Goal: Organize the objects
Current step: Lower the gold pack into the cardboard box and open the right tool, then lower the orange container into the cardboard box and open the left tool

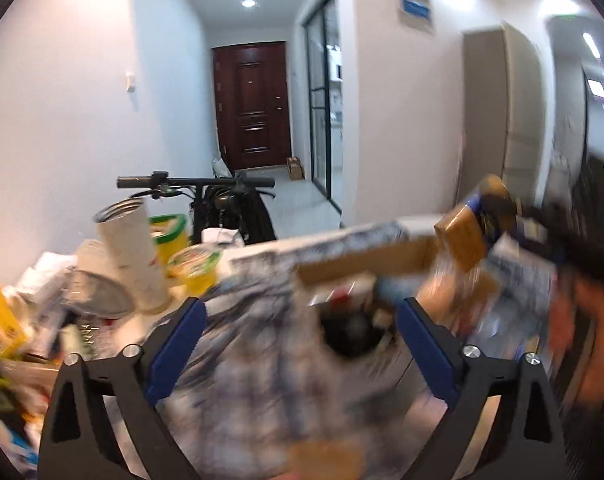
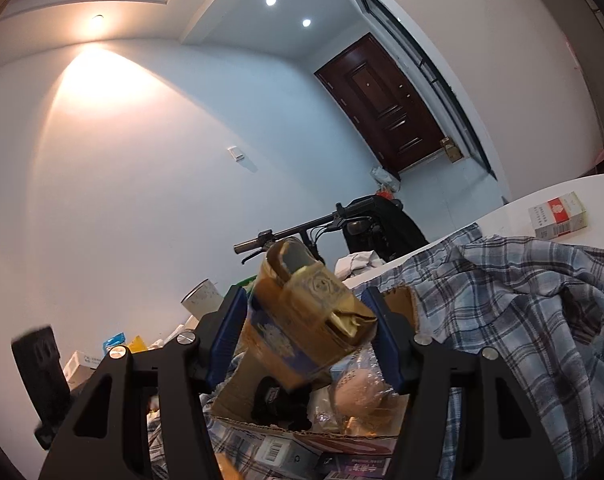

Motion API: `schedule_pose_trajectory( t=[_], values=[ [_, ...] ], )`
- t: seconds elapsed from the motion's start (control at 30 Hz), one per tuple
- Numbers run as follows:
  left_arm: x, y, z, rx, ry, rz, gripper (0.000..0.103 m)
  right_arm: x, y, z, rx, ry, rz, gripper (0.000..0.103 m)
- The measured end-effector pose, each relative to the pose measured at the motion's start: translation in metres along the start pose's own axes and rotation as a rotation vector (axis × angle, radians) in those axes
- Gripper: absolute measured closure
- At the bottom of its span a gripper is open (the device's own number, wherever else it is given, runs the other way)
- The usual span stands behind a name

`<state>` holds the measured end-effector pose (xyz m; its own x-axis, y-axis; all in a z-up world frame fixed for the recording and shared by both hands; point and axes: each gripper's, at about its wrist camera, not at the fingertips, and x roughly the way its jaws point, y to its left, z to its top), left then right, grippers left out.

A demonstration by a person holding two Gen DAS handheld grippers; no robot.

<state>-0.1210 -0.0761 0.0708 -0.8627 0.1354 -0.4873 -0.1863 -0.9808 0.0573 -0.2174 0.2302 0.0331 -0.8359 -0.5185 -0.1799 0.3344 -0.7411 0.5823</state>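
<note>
Two grippers are in view, one per wrist camera. Right gripper [image 2: 306,332]: its blue pads are clamped on a crumpled brown-and-blue box [image 2: 302,320] wrapped in yellowish tape, held tilted above an open cardboard carton [image 2: 261,420]. The carton's contents are only partly legible: a dark item, clear plastic wrap and small printed packs; its lower edge is cut off by the frame.

Left gripper [image 1: 302,344]: jaws spread wide, pads clear of any object. Ahead of it lies a blue plaid shirt [image 1: 253,344], heavily motion-blurred, draped partly over the carton [image 1: 366,260]. The held box [image 1: 466,236] appears at upper right, also blurred.

Left of the shirt, table clutter is hard to resolve: a white tumbler [image 1: 133,252], yellow cups [image 1: 195,268], assorted packets. A cigarette pack [image 2: 558,216] rests on the white table [image 2: 514,216].
</note>
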Motion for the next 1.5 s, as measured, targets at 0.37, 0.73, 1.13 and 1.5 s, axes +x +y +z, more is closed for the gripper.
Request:
schedule_pose_trajectory(
  t=[0.37,0.73,1.13,1.5],
  values=[
    [0.022,-0.035,-0.058,0.156,0.313,-0.145,0.0,0.008,0.012,-0.008,-0.071,0.043,-0.032,0.043],
    [0.068,-0.034,-0.087,0.131,0.499,-0.029,0.027,0.004,0.003,-0.003,-0.001,0.043,-0.014,0.019],
    [0.047,-0.041,-0.081,0.149,0.381,0.015,0.037,0.002,0.001,-0.001,0.016,0.038,-0.022,0.018],
    [0.01,-0.038,-0.048,0.03,0.202,-0.099,0.037,0.002,0.0,0.0,0.019,0.039,-0.027,0.018]
  ],
)
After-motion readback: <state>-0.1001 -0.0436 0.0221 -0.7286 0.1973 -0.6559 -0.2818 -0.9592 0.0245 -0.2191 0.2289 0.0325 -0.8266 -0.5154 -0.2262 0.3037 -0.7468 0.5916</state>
